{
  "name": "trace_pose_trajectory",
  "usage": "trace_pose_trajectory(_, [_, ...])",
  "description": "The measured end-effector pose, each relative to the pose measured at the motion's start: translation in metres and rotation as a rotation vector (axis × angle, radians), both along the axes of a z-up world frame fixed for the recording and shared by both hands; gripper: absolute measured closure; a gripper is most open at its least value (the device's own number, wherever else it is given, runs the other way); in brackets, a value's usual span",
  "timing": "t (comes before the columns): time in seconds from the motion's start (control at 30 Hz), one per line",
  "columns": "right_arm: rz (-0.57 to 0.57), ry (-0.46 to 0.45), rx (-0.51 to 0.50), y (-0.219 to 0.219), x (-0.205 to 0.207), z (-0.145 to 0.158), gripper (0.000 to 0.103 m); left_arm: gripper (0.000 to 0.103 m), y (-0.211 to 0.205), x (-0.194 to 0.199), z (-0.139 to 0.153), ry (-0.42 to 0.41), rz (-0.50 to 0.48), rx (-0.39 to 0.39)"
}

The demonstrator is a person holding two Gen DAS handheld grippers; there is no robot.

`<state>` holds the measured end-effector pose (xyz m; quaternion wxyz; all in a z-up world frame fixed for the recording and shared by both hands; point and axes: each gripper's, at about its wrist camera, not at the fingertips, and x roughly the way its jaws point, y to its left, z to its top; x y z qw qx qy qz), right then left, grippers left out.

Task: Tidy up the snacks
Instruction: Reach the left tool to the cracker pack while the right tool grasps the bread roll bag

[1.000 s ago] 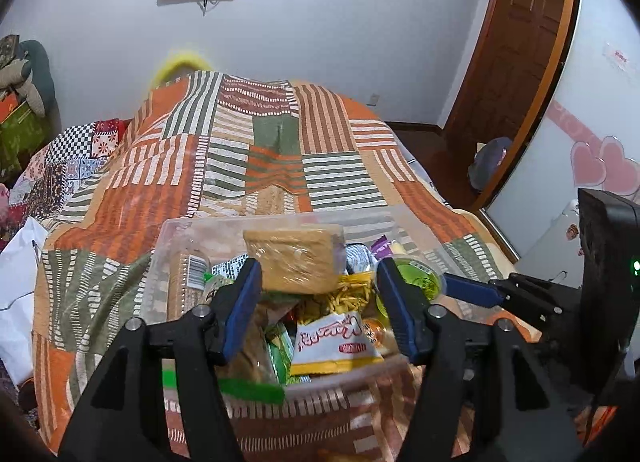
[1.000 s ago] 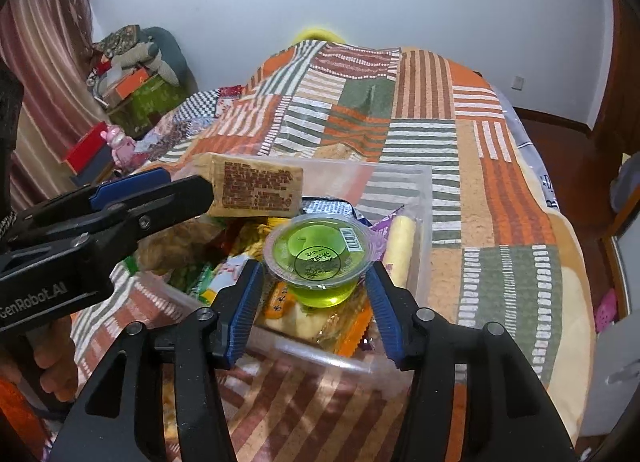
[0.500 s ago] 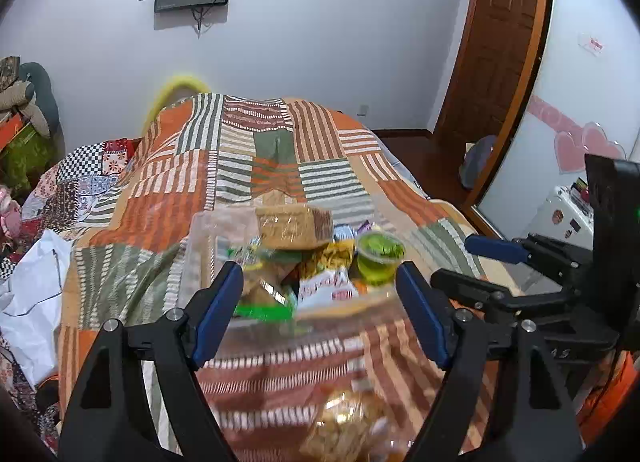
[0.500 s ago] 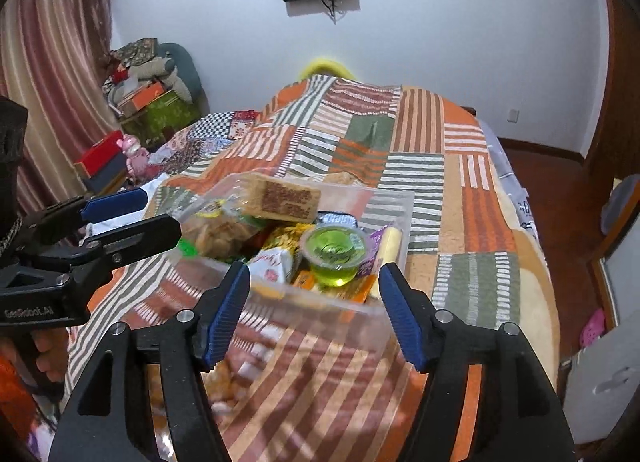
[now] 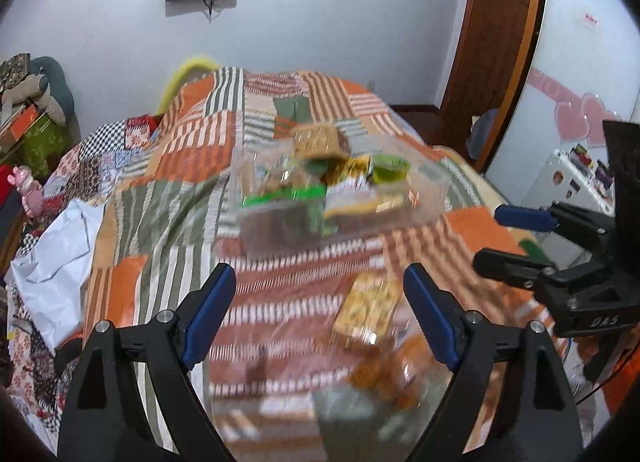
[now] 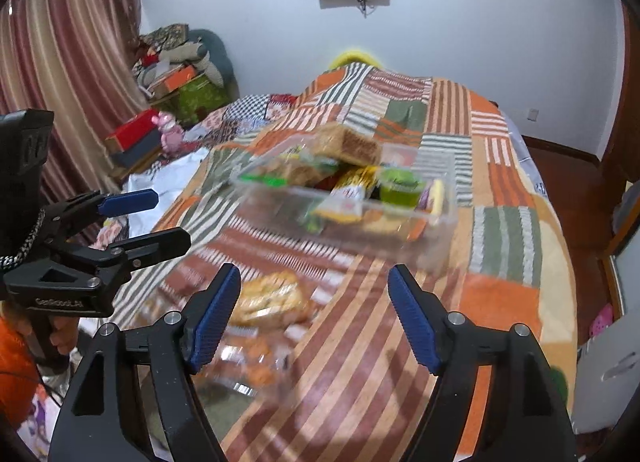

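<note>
A clear plastic bin [image 5: 428, 197] [image 6: 436, 229] full of snacks stands on the patchwork bed. On top lie a brown wafer pack [image 5: 320, 139] [image 6: 352, 145] and a green jelly cup [image 5: 390, 169] [image 6: 400, 187]. Loose snack packets [image 5: 370, 308] [image 6: 268, 298] lie on the bed in front of the bin, blurred. My left gripper [image 5: 320, 318] is open and empty, pulled back from the bin; it also shows in the right wrist view [image 6: 140, 217]. My right gripper [image 6: 314, 316] is open and empty, also back from the bin, and it shows in the left wrist view [image 5: 508, 238].
The striped patchwork bedspread [image 5: 168, 197] covers the bed. A white sheet [image 5: 56, 246] lies at its left side. Boxes and a pink toy [image 6: 170, 133] stand left of the bed. A wooden door [image 5: 496, 45] and a white fridge [image 5: 568, 177] are on the right.
Both grippers have drawn back and up from the bin and opened wider. The bin now looks farther away and loose packets have come into view in front.
</note>
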<state>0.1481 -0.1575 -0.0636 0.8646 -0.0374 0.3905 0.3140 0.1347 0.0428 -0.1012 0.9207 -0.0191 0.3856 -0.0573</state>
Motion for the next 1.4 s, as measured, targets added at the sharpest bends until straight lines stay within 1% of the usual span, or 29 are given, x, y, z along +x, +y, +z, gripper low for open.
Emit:
trace_pose_trajectory(0.13, [0.014, 0.025, -0.009, 0.002, -0.017, -0.012, 0.030, 0.017, 0.004, -0.014, -0.027, 0.060, 0.002, 0.009])
trace_pose_trajectory(0.27, [0.027, 0.089, 0.010, -0.002, -0.031, -0.026, 0.030, 0.017, 0.001, -0.020, -0.057, 0.129, -0.004, 0.028])
trace_pose_trajectory(0.33, [0.030, 0.117, 0.022, -0.006, -0.037, -0.031, 0.034, 0.017, -0.002, -0.022, -0.066, 0.153, -0.017, 0.030])
trace_pose_trajectory(0.37, [0.032, 0.137, 0.030, -0.008, -0.038, -0.034, 0.042, 0.017, -0.004, -0.024, -0.069, 0.155, -0.020, 0.035])
trace_pose_trajectory(0.4, [0.032, 0.157, 0.038, -0.009, -0.040, -0.037, 0.048, 0.017, -0.007, -0.026, -0.070, 0.153, -0.027, 0.038])
trace_pose_trajectory(0.43, [0.034, 0.180, 0.045, -0.011, -0.040, -0.040, 0.049, 0.017, -0.009, -0.027, -0.071, 0.152, -0.036, 0.035])
trace_pose_trajectory(0.5, [0.034, 0.198, 0.051, -0.011, -0.046, -0.045, 0.052, 0.017, -0.016, -0.031, -0.072, 0.152, -0.068, 0.016])
trace_pose_trajectory(0.7, [0.026, 0.213, 0.052, -0.010, -0.045, -0.048, 0.052, 0.017, -0.046, -0.033, -0.071, 0.142, -0.140, -0.005])
trace_pose_trajectory(0.8, [0.015, 0.229, 0.058, -0.007, -0.038, -0.048, 0.052, 0.017, -0.048, -0.031, -0.066, 0.126, -0.148, -0.022])
trace_pose_trajectory(0.9, [0.000, 0.248, 0.060, -0.003, -0.032, -0.052, 0.045, 0.017, -0.041, -0.034, -0.060, 0.104, -0.126, -0.010])
trace_pose_trajectory(0.97, [-0.004, 0.274, 0.074, 0.000, -0.027, -0.056, 0.045, 0.017, -0.031, -0.036, -0.057, 0.092, -0.100, 0.005])
trace_pose_trajectory(1.07, [-0.028, 0.302, 0.075, 0.009, -0.020, -0.063, 0.039, 0.017, -0.013, -0.037, -0.056, 0.091, -0.053, -0.002])
trace_pose_trajectory(1.23, [-0.047, 0.336, 0.062, 0.025, -0.011, -0.071, 0.037, 0.017, 0.006, -0.037, -0.059, 0.094, -0.005, -0.021])
trace_pose_trajectory(1.33, [-0.046, 0.309, 0.018, 0.033, -0.010, -0.076, 0.037, 0.017, 0.007, -0.033, -0.060, 0.091, -0.005, -0.034])
trace_pose_trajectory(1.4, [-0.042, 0.295, 0.011, 0.032, -0.009, -0.077, 0.039, 0.017, 0.005, -0.030, -0.060, 0.094, -0.011, -0.038])
